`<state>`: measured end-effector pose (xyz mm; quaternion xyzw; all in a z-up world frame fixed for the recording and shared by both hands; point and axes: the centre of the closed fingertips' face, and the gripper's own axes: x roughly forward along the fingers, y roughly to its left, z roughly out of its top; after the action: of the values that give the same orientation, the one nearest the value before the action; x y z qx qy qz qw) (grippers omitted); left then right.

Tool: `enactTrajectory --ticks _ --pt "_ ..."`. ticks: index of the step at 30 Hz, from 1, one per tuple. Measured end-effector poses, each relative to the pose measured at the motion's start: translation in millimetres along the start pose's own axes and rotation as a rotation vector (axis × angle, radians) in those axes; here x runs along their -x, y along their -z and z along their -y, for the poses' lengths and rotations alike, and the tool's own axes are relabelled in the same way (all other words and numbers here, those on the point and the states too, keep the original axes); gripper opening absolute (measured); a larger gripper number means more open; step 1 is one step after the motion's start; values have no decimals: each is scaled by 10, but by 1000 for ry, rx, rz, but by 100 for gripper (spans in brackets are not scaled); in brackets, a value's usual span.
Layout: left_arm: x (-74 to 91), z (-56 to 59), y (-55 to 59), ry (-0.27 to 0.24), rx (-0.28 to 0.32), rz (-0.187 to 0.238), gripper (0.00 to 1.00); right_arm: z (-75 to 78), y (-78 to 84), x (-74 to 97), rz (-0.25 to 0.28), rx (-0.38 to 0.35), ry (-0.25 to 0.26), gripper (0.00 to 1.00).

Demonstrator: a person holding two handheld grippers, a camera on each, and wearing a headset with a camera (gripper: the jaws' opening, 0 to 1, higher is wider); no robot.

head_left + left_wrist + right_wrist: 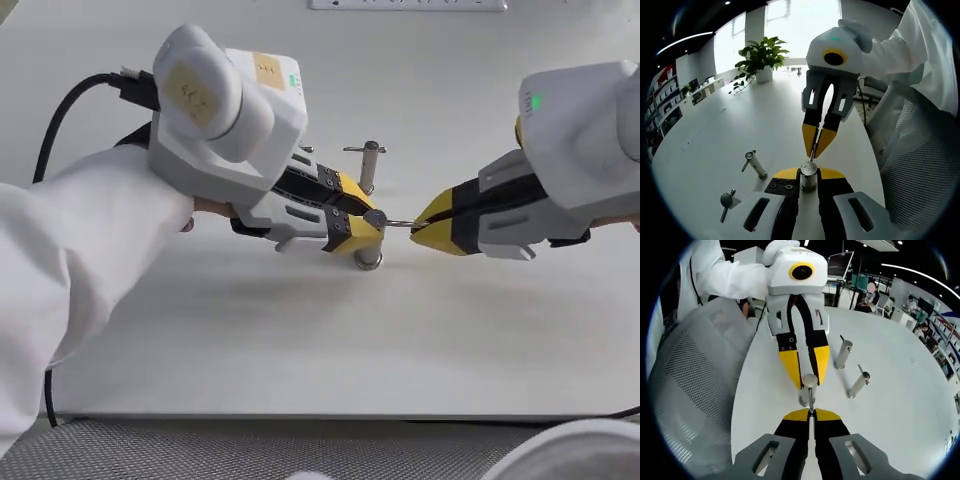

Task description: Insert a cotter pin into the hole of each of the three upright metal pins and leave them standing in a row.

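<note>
Potted plant (pixel 761 55) at the white table (pixel 715 135)'s far end; mesh chair (pixel 910 160) beside the table

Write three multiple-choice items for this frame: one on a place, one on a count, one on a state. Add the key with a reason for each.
1. Where is the metal pin that is being worked on?
A. Between the jaws of the left tool
B. Lying flat, untouched
C. In a bare hand

2. How many metal pins stand on the table?
A. One
B. Three
C. Five

3. What state is the right tool in?
A. Wide open, holding nothing
B. Shut on a bolt
C. Shut on the cotter pin

Key:
1 A: the left tool's yellow tips clamp the pin upright.
2 B: besides the clamped one, two more pins stand behind it.
3 C: its tips pinch the thin cotter pin, whose end is at the clamped pin's top.
</note>
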<state>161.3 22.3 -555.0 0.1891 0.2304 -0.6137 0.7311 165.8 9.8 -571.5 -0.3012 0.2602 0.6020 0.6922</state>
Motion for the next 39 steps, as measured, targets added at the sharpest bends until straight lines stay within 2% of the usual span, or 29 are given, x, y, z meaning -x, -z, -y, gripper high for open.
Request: enactTrajectory --ticks 11,12,14,17,21,28,35,39 --pt "-16 -5 4 -2 11 1 11 -21 -88 -72 3 19 -3 0" --pt "-16 -6 5 -2 11 2 11 -24 -96 -71 7 18 -3 1" --pt "-15 -10 6 -3 16 2 11 -32 -114 -56 18 5 0 11" --pt "-12 -9 7 -4 19 2 11 -52 -102 -12 24 -24 -9 4" --pt "-11 -12 5 -3 22 4 11 -19 -59 45 38 -58 7 5" --pt "-12 -16 2 -2 27 2 11 -54 -93 78 69 -99 -6 0" --pt "-16 -18 -3 -5 25 2 11 -56 -181 29 69 -75 -3 0" --pt "-20 -18 -5 -6 23 3 11 -37 -178 11 64 -74 0 0"
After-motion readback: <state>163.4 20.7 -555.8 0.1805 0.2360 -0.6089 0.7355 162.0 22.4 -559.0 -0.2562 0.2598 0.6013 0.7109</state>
